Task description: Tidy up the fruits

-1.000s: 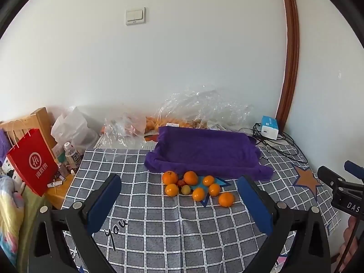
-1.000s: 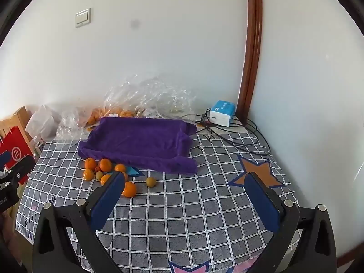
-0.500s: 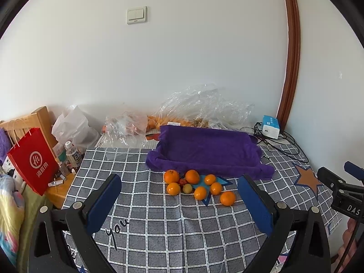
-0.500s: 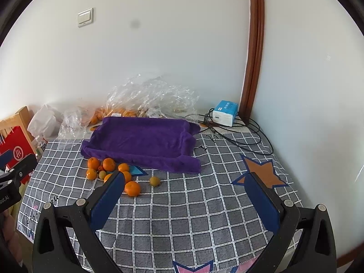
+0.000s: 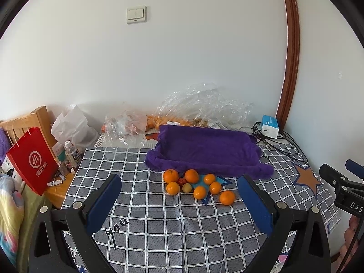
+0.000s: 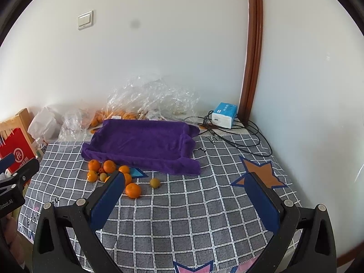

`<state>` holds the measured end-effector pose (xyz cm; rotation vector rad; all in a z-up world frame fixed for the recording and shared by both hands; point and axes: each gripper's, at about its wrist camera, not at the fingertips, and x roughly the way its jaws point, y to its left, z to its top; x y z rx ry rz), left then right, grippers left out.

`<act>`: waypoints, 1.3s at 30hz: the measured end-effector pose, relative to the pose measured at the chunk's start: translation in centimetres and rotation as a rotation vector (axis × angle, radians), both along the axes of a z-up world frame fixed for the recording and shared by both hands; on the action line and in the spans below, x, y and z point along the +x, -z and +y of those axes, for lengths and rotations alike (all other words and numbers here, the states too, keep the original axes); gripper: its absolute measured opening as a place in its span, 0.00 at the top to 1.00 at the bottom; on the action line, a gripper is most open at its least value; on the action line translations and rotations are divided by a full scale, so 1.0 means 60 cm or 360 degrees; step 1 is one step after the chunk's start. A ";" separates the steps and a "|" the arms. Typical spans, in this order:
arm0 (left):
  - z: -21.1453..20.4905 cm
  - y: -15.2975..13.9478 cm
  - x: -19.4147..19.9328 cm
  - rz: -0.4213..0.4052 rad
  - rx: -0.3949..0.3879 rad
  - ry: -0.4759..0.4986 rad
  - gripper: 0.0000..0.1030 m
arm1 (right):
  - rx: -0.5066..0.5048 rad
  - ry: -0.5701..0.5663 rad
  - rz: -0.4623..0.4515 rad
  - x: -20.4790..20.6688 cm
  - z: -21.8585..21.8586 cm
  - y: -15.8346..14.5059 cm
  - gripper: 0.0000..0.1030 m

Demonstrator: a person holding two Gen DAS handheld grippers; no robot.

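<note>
Seven oranges (image 5: pixel 192 175) cluster on the table (image 5: pixel 159 223) just before the purple tray (image 5: pixel 204 147) — apparently empty. Both tools, left tool (image 5: pixel 179 201) and right tool (image 6: pixel 183 195), hang spread, holding nothing; next comes reaching down for one fruit.

Bright, even daylight; sharp focus; strong fisheye bending and dark corners.

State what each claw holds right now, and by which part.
Nothing. The left claw and right claw are both open and empty above the tablecloth.
</note>
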<state>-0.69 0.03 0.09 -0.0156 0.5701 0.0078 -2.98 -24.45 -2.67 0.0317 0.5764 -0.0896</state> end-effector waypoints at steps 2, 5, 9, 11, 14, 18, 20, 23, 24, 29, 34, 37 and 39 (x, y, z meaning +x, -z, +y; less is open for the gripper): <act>0.002 0.000 -0.001 -0.0001 -0.0014 0.0003 0.00 | -0.0002 0.0003 0.0001 -0.002 -0.001 0.000 0.00; 0.001 0.001 -0.002 -0.0003 -0.0013 0.0007 0.00 | -0.0003 0.0005 0.0001 -0.002 -0.003 -0.001 0.00; -0.002 0.000 -0.002 -0.0006 -0.0005 0.0011 0.00 | 0.0004 0.0008 -0.0004 -0.006 -0.007 -0.003 0.00; -0.004 0.000 -0.003 -0.0012 -0.0013 0.0017 0.00 | -0.0004 0.0012 -0.0010 -0.007 -0.007 -0.005 0.00; -0.006 -0.001 -0.004 -0.0014 -0.0021 0.0022 0.00 | -0.0007 0.0015 -0.0010 -0.008 -0.010 -0.006 0.00; -0.009 -0.001 -0.007 -0.0017 -0.0020 0.0031 0.00 | -0.0006 0.0019 -0.0017 -0.011 -0.012 -0.009 0.00; -0.009 0.000 -0.008 -0.0016 -0.0014 0.0032 0.00 | -0.0002 0.0022 -0.0016 -0.012 -0.014 -0.009 0.00; -0.008 0.000 -0.010 -0.0019 -0.0012 0.0032 0.00 | 0.0002 0.0023 -0.0019 -0.010 -0.014 -0.008 0.00; -0.007 0.001 -0.010 -0.0018 -0.0014 0.0031 0.00 | 0.0005 0.0023 -0.0017 -0.010 -0.014 -0.007 0.00; -0.003 0.003 -0.012 -0.0013 -0.0014 0.0028 0.00 | 0.0007 0.0011 -0.0007 -0.009 -0.009 -0.003 0.00; 0.000 0.002 -0.011 -0.0015 -0.0008 0.0021 0.00 | 0.0006 0.0001 -0.0001 -0.006 -0.005 0.000 0.00; 0.002 0.003 -0.011 -0.0014 -0.0014 0.0019 0.00 | 0.0011 0.0000 -0.0004 -0.005 -0.004 0.003 0.00; 0.004 0.004 -0.010 -0.0011 -0.0019 0.0015 0.00 | 0.0007 -0.0006 -0.0010 -0.005 -0.002 0.005 0.00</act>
